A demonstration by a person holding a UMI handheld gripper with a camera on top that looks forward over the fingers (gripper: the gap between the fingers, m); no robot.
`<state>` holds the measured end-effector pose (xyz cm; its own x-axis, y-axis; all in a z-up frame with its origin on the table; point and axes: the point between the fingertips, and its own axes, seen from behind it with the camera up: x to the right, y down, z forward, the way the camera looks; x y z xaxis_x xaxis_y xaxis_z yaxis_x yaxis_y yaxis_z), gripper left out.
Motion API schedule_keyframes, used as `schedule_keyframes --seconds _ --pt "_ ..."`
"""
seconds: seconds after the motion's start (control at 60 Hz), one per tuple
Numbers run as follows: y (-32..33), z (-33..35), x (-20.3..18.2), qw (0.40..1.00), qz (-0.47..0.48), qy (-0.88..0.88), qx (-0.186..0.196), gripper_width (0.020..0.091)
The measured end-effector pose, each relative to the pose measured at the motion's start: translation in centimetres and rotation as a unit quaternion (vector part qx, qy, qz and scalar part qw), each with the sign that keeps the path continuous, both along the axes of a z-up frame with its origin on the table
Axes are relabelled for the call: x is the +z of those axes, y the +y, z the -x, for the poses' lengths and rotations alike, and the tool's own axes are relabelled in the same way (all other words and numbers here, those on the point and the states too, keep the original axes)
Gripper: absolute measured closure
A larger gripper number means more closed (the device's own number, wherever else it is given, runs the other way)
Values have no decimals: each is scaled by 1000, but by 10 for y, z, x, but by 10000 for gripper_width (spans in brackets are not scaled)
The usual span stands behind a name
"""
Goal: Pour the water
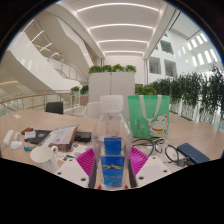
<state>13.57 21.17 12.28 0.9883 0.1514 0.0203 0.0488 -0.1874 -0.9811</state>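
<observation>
Holding the gripper (112, 160) level, you have its fingers clamped on a clear water bottle (113, 140) with a blue label, pads pressing both sides. Beyond it on the table (190, 135) stands a green bag (151, 115), well apart.

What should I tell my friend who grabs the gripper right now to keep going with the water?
The hand-held gripper holds the water bottle upright between its pink pads, both fingers pressing on it.
The bottle has a blue label and looks lifted above the cluttered table.
A white cup sits on the table beside the fingers; a green bag stands beyond.
Done: bottle gripped.
Left: probably carry it to the cup and tilt it. I cannot tell whether the cap is off.
</observation>
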Motion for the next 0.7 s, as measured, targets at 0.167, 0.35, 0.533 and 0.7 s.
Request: schedule_keyframes --seconds 0.167,0.35,0.533,0.7 --pt "-1 -3 -45 999 32 15 8 637" --pt "-4 -2 -48 999 30 16 12 593" --pt "-39 -6 -50 995 96 13 0 264" --pt "-106 -7 -31 994 111 5 -9 271"
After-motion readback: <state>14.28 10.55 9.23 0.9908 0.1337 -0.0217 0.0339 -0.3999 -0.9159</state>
